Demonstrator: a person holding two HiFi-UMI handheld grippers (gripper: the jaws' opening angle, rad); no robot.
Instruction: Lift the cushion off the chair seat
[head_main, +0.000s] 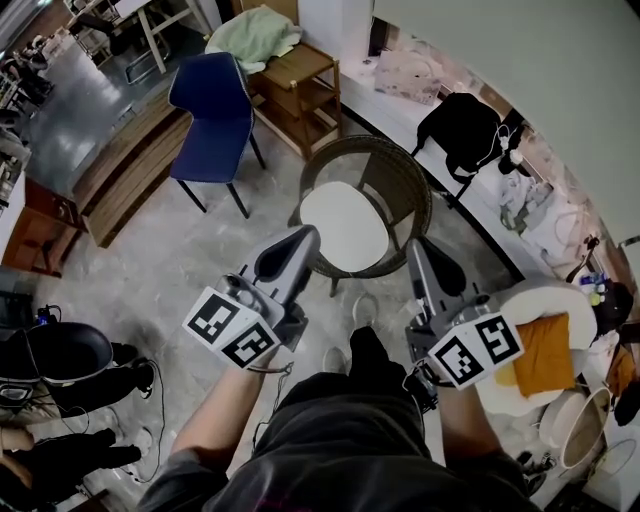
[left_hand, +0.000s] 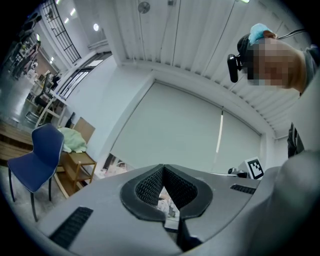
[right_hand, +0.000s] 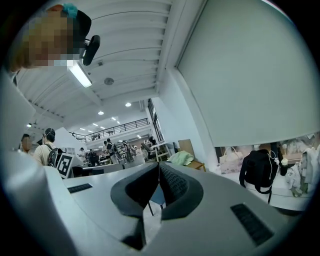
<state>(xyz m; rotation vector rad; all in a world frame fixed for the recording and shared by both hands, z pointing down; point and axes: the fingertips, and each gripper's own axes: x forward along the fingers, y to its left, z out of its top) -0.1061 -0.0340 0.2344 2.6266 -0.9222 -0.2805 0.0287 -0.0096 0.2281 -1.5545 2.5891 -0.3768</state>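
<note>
We are on the approach. The cushion (head_main: 343, 225) lies flat on the chair (head_main: 405, 175), covering the seat to its front edge, and nothing touches it. Our left gripper (head_main: 303, 237) and right gripper (head_main: 418, 248) hang short of that edge, each with jaws together on nothing. Next, we judge, both must open and reach the cushion's near rim.

Ahead of you, the grey mottled concrete floor (head_main: 200, 265) carries a round brown wicker chair (head_main: 405, 175), and a white oval cushion (head_main: 343, 225) lies flat on its seat. Nearby stand a dark blue plastic chair (head_main: 213, 115) and a small wooden shelf unit (head_main: 305, 90) topped with pale green cloth (head_main: 255, 35).
</note>
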